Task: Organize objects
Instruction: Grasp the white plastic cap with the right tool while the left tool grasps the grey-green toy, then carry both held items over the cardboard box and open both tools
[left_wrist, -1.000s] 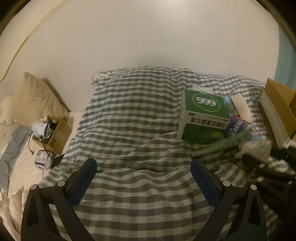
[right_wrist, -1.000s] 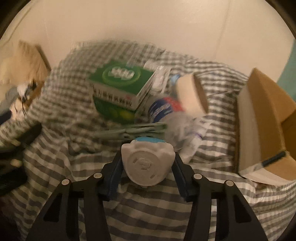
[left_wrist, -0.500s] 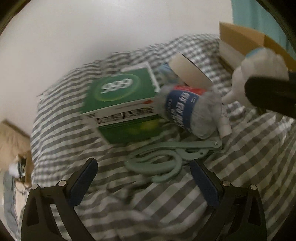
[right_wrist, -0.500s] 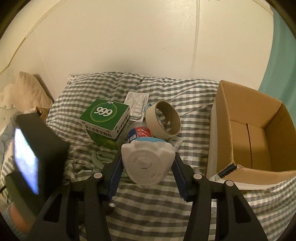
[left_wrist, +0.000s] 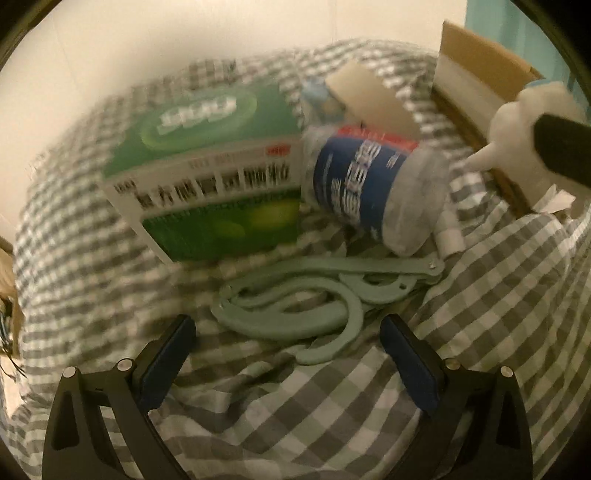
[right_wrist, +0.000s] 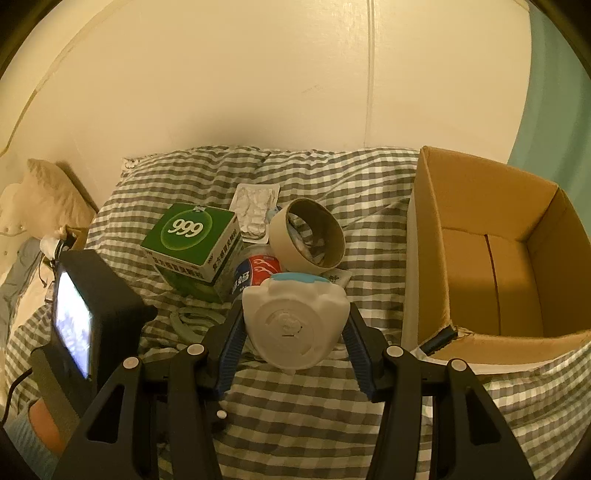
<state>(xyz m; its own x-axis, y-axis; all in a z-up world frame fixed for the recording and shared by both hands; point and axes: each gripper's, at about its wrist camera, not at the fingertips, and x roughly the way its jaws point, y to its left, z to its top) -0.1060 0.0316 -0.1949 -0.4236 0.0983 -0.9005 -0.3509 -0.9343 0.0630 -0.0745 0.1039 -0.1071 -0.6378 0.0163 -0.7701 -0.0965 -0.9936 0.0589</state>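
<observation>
My right gripper (right_wrist: 293, 341) is shut on a white rounded plastic object (right_wrist: 293, 325) with a blue top, held above the checked bed; it also shows in the left wrist view (left_wrist: 524, 122). My left gripper (left_wrist: 288, 354) is open and empty, just short of pale green folding hangers (left_wrist: 295, 306) on the cover. Beyond them lie a green "999" box (left_wrist: 207, 162), a crushed blue-labelled bottle (left_wrist: 373, 192) and a cardboard tape ring (right_wrist: 306, 236). An open cardboard box (right_wrist: 491, 251) stands at the right.
A foil blister pack (right_wrist: 255, 210) lies behind the green box. A beige pillow (right_wrist: 48, 199) and a small box of clutter (right_wrist: 62, 240) sit at the left by the wall. The left gripper's body and screen (right_wrist: 85, 317) are low left in the right wrist view.
My left gripper has swung right and closed in on the hangers and pile. My right gripper has lifted and pulled back with the white object, bringing the cardboard box into view.
</observation>
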